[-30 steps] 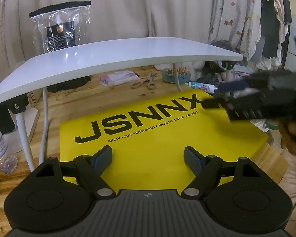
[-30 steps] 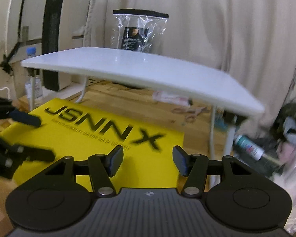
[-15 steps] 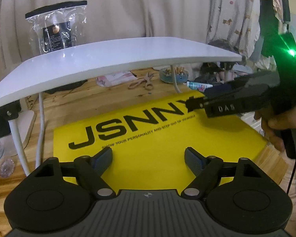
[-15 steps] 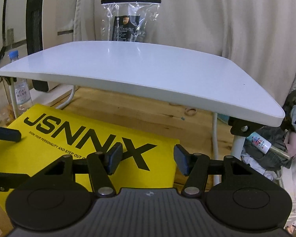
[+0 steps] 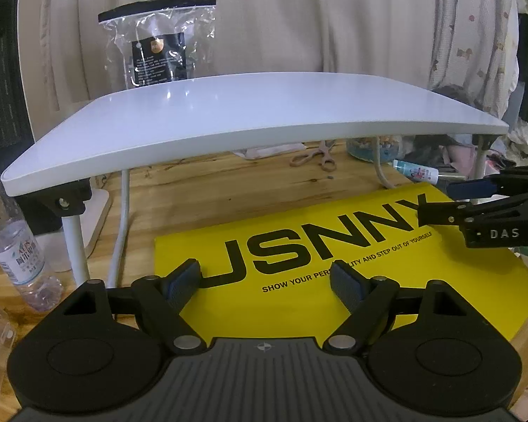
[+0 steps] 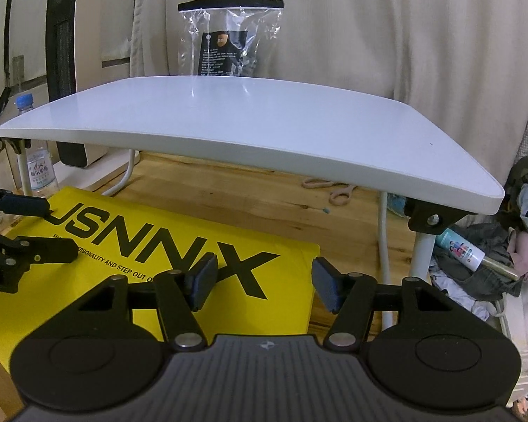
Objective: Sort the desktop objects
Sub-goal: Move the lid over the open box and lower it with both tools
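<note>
Both grippers have swung over the yellow sheet (image 5: pixel 334 281), which lies beneath their open, empty fingers (image 6: pixel 202 279), the right's still opening.

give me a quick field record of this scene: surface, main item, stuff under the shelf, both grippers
surface: wooden desk
main item: yellow mat flat on the desk
shelf: white riser, bag behind it
under shelf: scissors
left gripper: open, empty, over the mat
right gripper: jaws opening, nothing between them
</note>
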Motion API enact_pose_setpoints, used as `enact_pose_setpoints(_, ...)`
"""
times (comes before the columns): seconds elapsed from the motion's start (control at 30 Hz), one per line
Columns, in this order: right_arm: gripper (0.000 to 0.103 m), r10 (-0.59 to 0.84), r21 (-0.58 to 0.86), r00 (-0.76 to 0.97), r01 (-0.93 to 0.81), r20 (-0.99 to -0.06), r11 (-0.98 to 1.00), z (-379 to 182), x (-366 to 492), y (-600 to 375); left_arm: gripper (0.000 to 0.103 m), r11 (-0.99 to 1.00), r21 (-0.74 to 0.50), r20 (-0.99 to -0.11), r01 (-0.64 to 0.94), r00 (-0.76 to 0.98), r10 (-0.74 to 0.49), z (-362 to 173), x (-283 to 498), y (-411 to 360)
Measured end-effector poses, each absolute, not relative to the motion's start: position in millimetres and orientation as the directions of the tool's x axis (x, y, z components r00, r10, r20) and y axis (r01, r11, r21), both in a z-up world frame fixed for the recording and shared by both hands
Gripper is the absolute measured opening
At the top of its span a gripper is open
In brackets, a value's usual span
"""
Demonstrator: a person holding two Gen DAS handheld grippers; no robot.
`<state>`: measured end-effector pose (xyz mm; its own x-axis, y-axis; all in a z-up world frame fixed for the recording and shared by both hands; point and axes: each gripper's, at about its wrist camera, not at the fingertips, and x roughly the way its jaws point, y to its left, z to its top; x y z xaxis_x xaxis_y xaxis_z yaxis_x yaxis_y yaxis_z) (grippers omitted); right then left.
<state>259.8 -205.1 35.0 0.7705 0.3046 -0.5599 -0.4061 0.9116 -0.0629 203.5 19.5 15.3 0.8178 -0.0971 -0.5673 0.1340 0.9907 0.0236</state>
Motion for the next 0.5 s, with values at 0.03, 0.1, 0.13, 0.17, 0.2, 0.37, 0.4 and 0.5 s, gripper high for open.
enact_pose_setpoints(0.03,0.061,0.301,-0.065,0.770,-0.404,-0.562,0.912,35.4,258.2,-204.8,0.084,0.990,0.028,-0.564,0.137,0.820,-0.098,14.4,202.9,19.5)
enact_pose_setpoints(0.1,0.060,0.299,-0.080,0.769,-0.412,-0.565,0.908,35.7,250.5,-204.9,0.084,0.990,0.032,-0.561,0.139,0.822,-0.098,13.5,202.5,19.3)
enact_pose_setpoints(0.13,0.060,0.300,-0.086,0.770,-0.416,-0.563,0.905,35.3,246.0,-205.9,0.084,0.990,0.031,-0.562,0.138,0.821,-0.097,13.7,202.5,19.5)
enact_pose_setpoints(0.17,0.060,0.302,-0.088,0.770,-0.418,-0.562,0.904,34.7,240.2,-208.0,0.084,0.990,0.029,-0.563,0.137,0.821,-0.097,14.0,202.8,19.7)
enact_pose_setpoints(0.2,0.060,0.306,-0.081,0.769,-0.419,-0.561,0.904,34.5,235.2,-211.0,0.084,0.990,0.029,-0.562,0.137,0.822,-0.097,14.4,202.9,19.7)
enact_pose_setpoints(0.37,0.060,0.337,-0.031,0.753,-0.428,-0.565,0.903,34.2,206.4,-227.1,0.084,0.990,0.028,-0.551,0.135,0.829,-0.098,13.2,201.8,20.0)
enact_pose_setpoints(0.4,0.060,0.341,-0.027,0.752,-0.429,-0.564,0.903,34.2,200.9,-229.2,0.084,0.991,0.024,-0.552,0.133,0.828,-0.098,13.3,201.8,20.0)
enact_pose_setpoints(0.5,0.060,0.340,-0.035,0.757,-0.431,-0.558,0.902,35.1,192.6,-228.8,0.082,0.989,-0.019,-0.562,0.148,0.817,-0.133,17.9,199.4,21.2)
